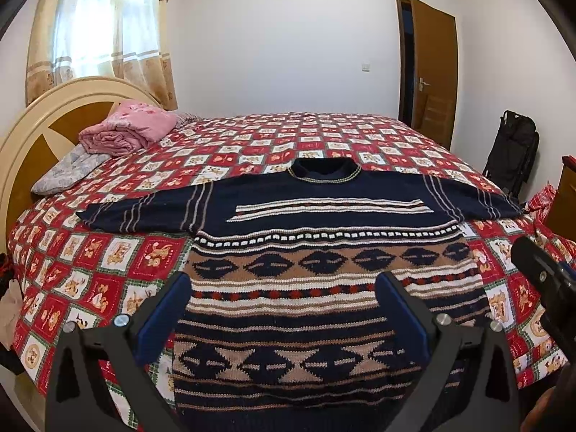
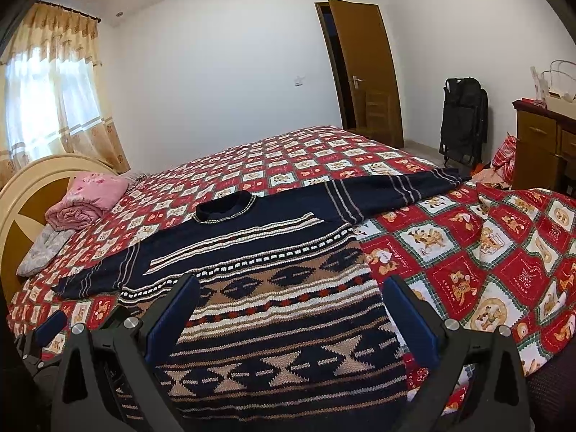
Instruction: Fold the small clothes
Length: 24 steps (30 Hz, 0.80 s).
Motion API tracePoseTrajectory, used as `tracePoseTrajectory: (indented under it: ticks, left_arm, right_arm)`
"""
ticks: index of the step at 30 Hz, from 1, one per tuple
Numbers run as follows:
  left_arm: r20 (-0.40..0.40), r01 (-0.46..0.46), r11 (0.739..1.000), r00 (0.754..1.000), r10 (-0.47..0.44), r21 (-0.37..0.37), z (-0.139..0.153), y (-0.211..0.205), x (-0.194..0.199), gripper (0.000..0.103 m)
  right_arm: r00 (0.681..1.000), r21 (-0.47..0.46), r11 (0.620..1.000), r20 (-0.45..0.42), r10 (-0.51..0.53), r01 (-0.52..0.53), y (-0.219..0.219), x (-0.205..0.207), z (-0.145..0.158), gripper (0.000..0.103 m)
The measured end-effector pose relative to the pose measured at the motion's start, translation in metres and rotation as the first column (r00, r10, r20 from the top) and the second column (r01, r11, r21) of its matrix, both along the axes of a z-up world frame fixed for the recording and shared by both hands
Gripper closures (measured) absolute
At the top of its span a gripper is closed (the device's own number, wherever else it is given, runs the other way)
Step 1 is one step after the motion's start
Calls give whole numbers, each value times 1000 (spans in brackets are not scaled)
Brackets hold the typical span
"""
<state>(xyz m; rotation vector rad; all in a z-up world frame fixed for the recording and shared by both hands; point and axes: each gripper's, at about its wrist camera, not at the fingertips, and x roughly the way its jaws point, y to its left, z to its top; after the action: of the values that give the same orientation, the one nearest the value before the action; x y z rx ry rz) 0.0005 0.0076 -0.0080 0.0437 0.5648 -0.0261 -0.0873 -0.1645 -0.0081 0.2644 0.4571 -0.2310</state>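
both grippers hover over the sweater's lower hem: left gripper (image 1: 284, 284) with fingers wide apart, right gripper (image 2: 291, 288) also spread and holding nothing. sweater (image 1: 324, 223) lies flat on the red checked bedspread (image 1: 108, 262), sleeves stretched out, collar toward the far wall

Your left wrist camera sits low at the near edge of the bed (image 1: 108, 262), close above the hem of the sweater (image 1: 324, 288), and faces straight across it toward the far wall and the door (image 1: 433, 68). Your right wrist camera is just as low and close, set a little to the right and turned leftward, so the sweater (image 2: 273, 306) runs diagonally away. Both views share the sweater, the bedspread, the headboard (image 1: 43, 122) on the left, the curtain (image 2: 54, 82) and the door (image 2: 370, 68).
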Motion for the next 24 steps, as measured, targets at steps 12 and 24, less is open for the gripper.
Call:
tracePoseTrajectory:
  ticks: [12,24]
  left_arm:
    - [-3,-2,1000,1000,2,-6,2,-1,-1,0]
    - [-4,-2,1000,1000,2,-4,1,-1,-1,0]
  right_arm:
    - [1000,1,1000,-7,1,-1,-1,-1,-3,1]
    - [1000,3,1000,-3,-5,5,0,-2,-3,1]
